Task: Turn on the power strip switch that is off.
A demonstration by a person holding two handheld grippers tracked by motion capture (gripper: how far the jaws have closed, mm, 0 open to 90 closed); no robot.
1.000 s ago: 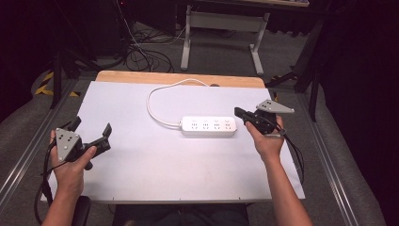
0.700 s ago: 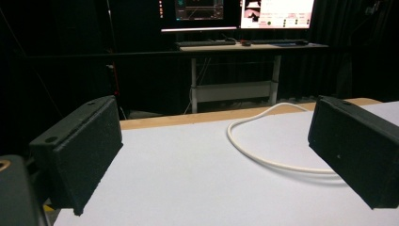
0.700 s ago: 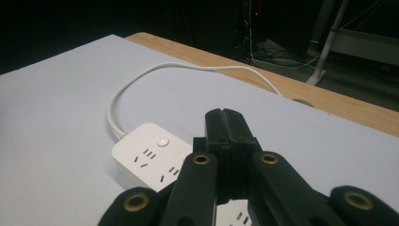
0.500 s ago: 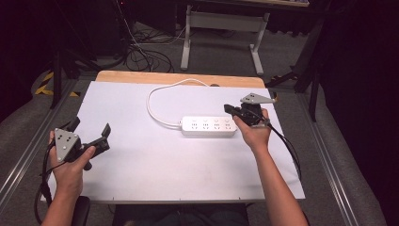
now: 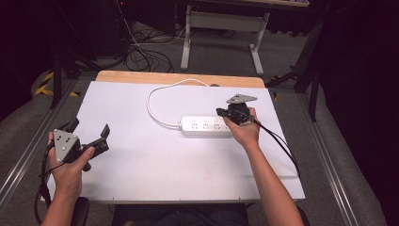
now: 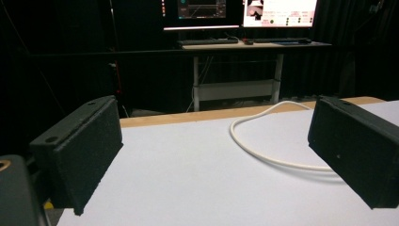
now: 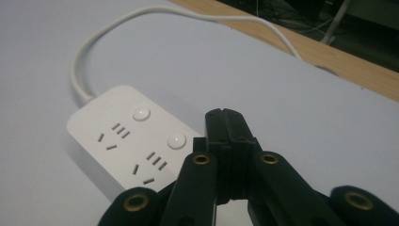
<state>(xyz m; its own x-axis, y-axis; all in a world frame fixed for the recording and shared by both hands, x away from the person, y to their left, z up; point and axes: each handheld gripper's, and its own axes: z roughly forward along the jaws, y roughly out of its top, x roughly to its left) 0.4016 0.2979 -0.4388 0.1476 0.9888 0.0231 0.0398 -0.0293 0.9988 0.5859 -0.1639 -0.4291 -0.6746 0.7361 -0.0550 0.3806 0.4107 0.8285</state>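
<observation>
**benchlurker:** Dark room all around, cables on the floor, a desk with lit monitors (image 6: 244, 9) at the back. What's actually on the white table (image 5: 141, 174)?

**gripnerd:** Just a white power strip (image 5: 205, 126), lying flat a bit right of the middle. Its white cord (image 5: 155, 101) loops off the left end toward the wooden far edge (image 5: 179, 78) of the table.

**benchlurker:** And the grippers?

**gripnerd:** Right gripper (image 5: 225, 113) is over the strip's right end. In the right gripper view its jaws are pressed together with nothing between them, tips just above the strip near the round buttons (image 7: 141, 113). Can't tell if they touch it.

**benchlurker:** Left one?

**gripnerd:** Left gripper (image 5: 89, 130) sits at the table's near-left edge, well apart from the strip. Jaws spread wide, nothing in them; in the left gripper view the cord loop shows between them.
</observation>
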